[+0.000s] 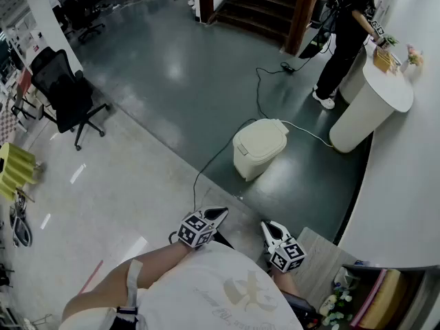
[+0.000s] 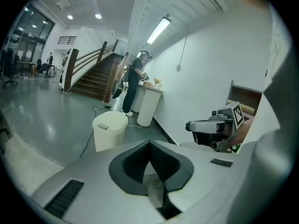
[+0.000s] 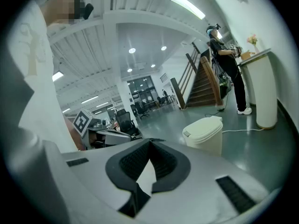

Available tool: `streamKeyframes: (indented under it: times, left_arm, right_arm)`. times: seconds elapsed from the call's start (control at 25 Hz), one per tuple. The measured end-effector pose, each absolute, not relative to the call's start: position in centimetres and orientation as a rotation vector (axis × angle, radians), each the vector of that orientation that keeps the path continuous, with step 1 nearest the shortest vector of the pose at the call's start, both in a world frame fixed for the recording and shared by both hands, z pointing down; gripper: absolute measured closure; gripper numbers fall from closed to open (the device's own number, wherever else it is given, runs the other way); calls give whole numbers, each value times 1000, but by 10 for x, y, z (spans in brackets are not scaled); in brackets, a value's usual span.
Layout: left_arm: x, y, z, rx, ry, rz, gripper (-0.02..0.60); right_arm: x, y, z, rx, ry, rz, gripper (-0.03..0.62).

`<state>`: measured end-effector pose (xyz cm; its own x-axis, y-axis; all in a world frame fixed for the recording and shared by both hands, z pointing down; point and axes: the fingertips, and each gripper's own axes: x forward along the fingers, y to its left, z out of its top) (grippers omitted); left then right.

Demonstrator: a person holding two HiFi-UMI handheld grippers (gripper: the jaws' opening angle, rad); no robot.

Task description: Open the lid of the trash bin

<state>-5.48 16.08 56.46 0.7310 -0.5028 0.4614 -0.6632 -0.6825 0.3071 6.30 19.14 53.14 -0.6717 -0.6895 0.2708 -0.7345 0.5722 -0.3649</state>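
Cream plastic trash bin [image 1: 260,148] stands lid-down on the dark floor [image 1: 172,67], well ahead of me. I hold the left gripper [image 1: 218,213] and right gripper [image 1: 268,227] low, both jaws closed together, empty.

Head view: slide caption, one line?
Start pose: left tool and right tool shut, empty; cream trash bin ahead on the dark floor, lid down.

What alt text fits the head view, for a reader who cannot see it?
A cream trash bin, lid closed, stands on the dark floor ahead, well apart from the left tongs and right tongs held low in the foreground. A black office chair stands left; a person stands top right.
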Motion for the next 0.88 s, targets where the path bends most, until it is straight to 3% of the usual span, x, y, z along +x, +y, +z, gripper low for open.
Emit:
streamKeyframes:
  times: [0.88]
  left_arm:
    - [-3,155,554,2510,-919,418,568]
  right_arm:
    - [118,212,524,1243,-2741,655,588]
